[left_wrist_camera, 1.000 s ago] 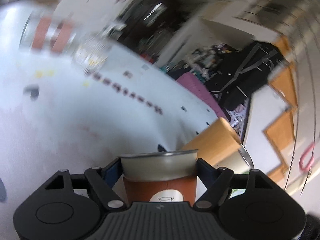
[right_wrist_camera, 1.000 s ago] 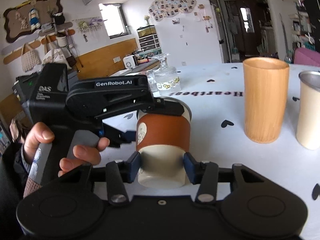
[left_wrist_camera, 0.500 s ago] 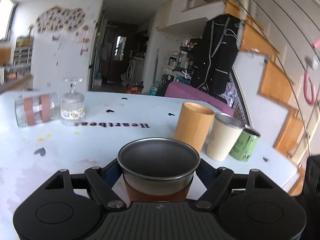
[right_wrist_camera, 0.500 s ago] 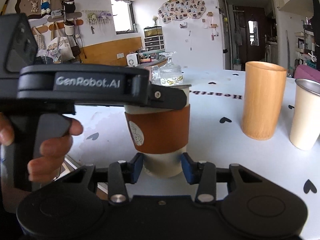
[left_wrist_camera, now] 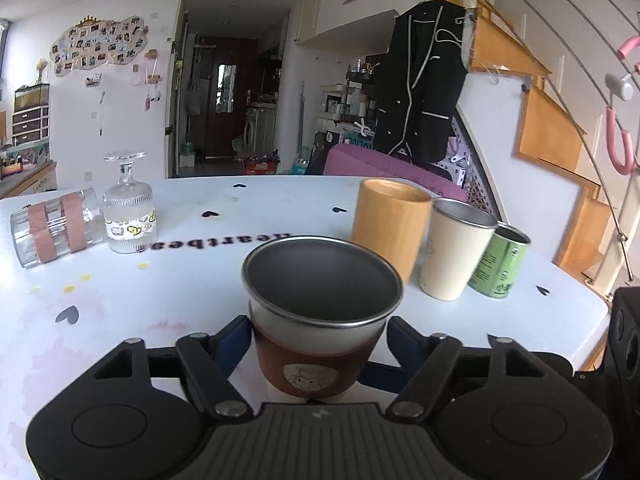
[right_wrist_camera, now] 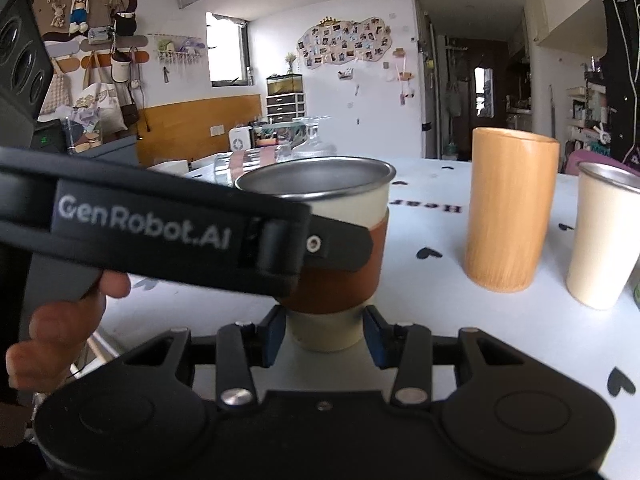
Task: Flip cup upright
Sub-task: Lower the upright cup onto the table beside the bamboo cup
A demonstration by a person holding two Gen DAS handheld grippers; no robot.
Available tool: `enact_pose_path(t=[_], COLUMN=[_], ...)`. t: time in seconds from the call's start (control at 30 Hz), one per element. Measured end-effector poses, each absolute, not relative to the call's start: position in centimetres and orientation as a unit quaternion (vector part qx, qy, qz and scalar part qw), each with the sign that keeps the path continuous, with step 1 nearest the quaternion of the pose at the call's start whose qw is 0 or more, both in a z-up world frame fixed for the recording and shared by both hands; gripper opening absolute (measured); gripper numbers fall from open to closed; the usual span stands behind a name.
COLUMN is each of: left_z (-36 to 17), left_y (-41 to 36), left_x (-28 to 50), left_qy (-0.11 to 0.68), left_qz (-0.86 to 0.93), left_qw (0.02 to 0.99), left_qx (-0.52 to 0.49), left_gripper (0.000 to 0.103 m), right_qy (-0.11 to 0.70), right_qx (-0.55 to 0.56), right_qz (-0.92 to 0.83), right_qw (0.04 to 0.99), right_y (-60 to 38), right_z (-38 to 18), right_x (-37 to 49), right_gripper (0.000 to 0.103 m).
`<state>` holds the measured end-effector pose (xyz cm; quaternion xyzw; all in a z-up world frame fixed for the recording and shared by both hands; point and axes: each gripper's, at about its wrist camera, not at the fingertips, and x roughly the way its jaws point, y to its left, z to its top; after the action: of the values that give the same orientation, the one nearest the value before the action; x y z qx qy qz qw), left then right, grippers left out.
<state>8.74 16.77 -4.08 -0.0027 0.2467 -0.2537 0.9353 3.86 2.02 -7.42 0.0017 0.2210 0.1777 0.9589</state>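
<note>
A cream metal cup with a brown sleeve [left_wrist_camera: 316, 340] stands upright, mouth up, on the white table [left_wrist_camera: 200, 280]. My left gripper [left_wrist_camera: 320, 344] is shut on the cup at its sleeve. In the right wrist view the same cup [right_wrist_camera: 340, 248] shows with the left gripper's arm across it. My right gripper [right_wrist_camera: 324, 340] has its blue pads on either side of the cup's base, with a small gap on each side.
A wooden cup [left_wrist_camera: 388, 220], a cream cup [left_wrist_camera: 456, 252] and a green can [left_wrist_camera: 500, 264] stand to the right. An upside-down stemmed glass [left_wrist_camera: 128, 216] and a glass lying on its side [left_wrist_camera: 52, 228] are at the far left. The table edge is near right.
The left gripper turned the cup from tilted to upright and lowered it onto the table. The right gripper's pads have come slightly away from the cup's base.
</note>
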Motion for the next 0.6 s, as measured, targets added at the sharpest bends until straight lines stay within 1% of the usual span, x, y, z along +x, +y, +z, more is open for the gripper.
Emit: enact_pose_path(t=[0.43, 0.6], left_z=[-4.1, -4.2], left_y=[15.5, 14.8], left_x=[14.3, 15.6], left_qy=[0.247, 0.243], left_qz=[-0.272, -0.269], left_qw=[0.93, 0.932], left_qx=[-0.007, -0.001], left_gripper=[0.073, 0.073], right_qy=[0.225, 0.226], right_qx=[0.004, 0.008], right_qz=[0.135, 0.109], right_qw=[0.965, 0.968], right_y=[1.5, 0.7], right_z=[-7.5, -7.4], right_x=[8.5, 9.3], right_gripper=[0.044, 0.049])
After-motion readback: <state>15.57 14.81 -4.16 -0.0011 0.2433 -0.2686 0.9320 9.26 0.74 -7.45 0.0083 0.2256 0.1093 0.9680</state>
